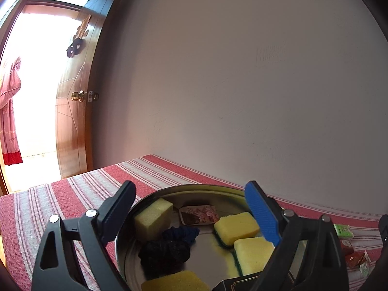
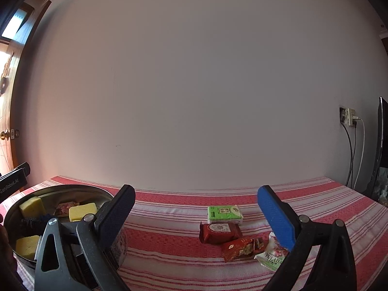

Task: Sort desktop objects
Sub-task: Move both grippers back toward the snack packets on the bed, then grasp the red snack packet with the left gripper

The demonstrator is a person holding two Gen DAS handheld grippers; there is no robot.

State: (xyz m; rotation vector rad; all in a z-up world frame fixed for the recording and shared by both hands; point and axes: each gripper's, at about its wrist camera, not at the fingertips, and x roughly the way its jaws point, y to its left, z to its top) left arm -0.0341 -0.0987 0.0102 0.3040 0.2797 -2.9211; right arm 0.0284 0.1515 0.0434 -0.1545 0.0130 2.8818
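Observation:
A round metal basin (image 1: 184, 189) sits on the red striped tablecloth. It holds several yellow sponges (image 1: 236, 225), two dark hair scrunchies (image 1: 165, 252) and a pink snack packet (image 1: 198, 214). My left gripper (image 1: 191, 208) is open and empty above the basin. My right gripper (image 2: 198, 215) is open and empty over the cloth. Beyond it lie a green tissue pack (image 2: 224, 214), a dark red snack packet (image 2: 219, 232), a red patterned packet (image 2: 242, 246) and a white PULADA packet (image 2: 272, 257). The basin also shows at the left of the right wrist view (image 2: 60, 189).
A plain wall runs behind the table (image 2: 169, 218). An open wooden door (image 1: 72, 111) stands at the left. A wall socket with cables (image 2: 349, 121) and a dark screen edge (image 2: 378, 150) are at the right. A dark box corner (image 1: 240, 283) shows in the basin.

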